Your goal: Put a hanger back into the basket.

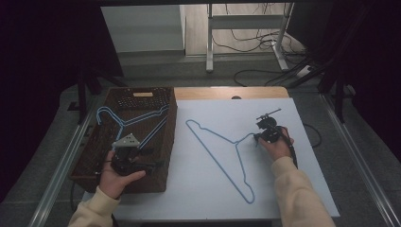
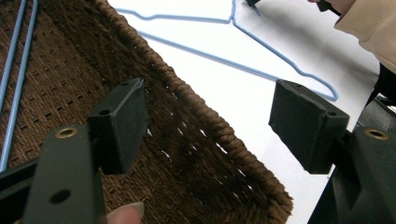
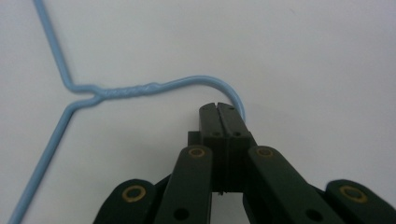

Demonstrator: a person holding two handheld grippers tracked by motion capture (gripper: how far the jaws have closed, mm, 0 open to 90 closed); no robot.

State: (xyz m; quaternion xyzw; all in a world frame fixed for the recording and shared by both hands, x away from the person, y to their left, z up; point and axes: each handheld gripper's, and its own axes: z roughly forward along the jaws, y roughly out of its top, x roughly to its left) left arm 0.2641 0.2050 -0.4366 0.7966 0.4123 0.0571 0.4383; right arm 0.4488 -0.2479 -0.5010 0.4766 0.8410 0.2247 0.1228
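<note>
A light-blue wire hanger (image 1: 236, 142) lies flat on the white table sheet (image 1: 293, 189), hook toward the right. My right gripper (image 1: 257, 137) is at that hook with its jaws shut. In the right gripper view the hanger (image 3: 126, 88) curves round and disappears behind the right gripper (image 3: 218, 108) at its tip; whether the wire is pinched cannot be told. My left gripper (image 1: 152, 159) is open and straddles the right wall of the brown woven basket (image 1: 171, 137). In the left gripper view the left gripper (image 2: 210, 121) has the basket (image 2: 205, 112) rim between its pads without touching them.
More blue hangers (image 1: 142, 118) lie inside the basket, their wires (image 2: 16, 70) seen at the left of the left gripper view. The table hanger (image 2: 210, 56) and a cream sleeve (image 2: 369, 23) lie beyond the basket. A wooden strip (image 1: 227, 92) borders the sheet's far edge.
</note>
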